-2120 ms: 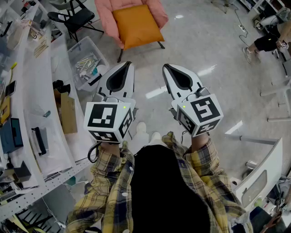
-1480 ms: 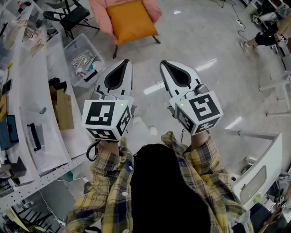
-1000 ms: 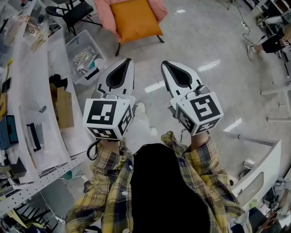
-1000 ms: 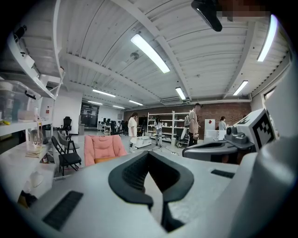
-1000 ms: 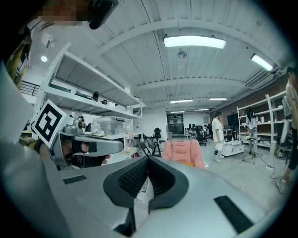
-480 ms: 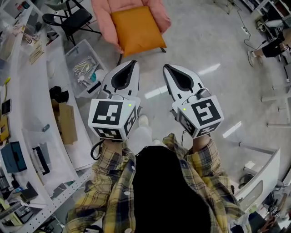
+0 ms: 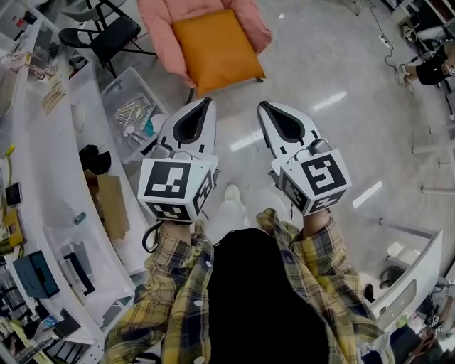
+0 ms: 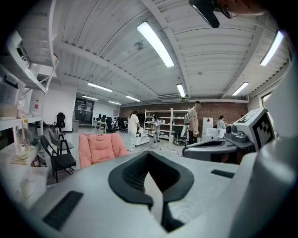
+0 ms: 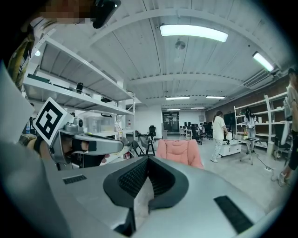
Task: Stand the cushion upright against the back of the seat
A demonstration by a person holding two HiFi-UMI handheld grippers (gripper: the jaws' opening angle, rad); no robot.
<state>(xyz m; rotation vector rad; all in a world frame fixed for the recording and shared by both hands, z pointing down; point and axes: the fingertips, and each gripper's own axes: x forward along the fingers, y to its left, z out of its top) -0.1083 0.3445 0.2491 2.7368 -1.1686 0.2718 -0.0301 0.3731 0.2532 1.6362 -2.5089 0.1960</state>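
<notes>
Orange cushion (image 7: 217,48), lying flat on the pink chair (image 7: 256,25) seat at 12 o'clock, well apart from your left tool (image 7: 205,103) and right tool (image 7: 262,106), both shut and empty: open them on arrival, grip the near edge, tip it back.

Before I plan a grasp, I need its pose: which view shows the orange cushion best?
Head view: the orange cushion lies on the pink chair seat, fully visible. Both gripper views show only the chair's backrest, no cushion.

Cushion (image 7: 218,48) lies on the armchair (image 7: 155,27) ahead; storage bin (image 7: 108,106) stands to its left.
</notes>
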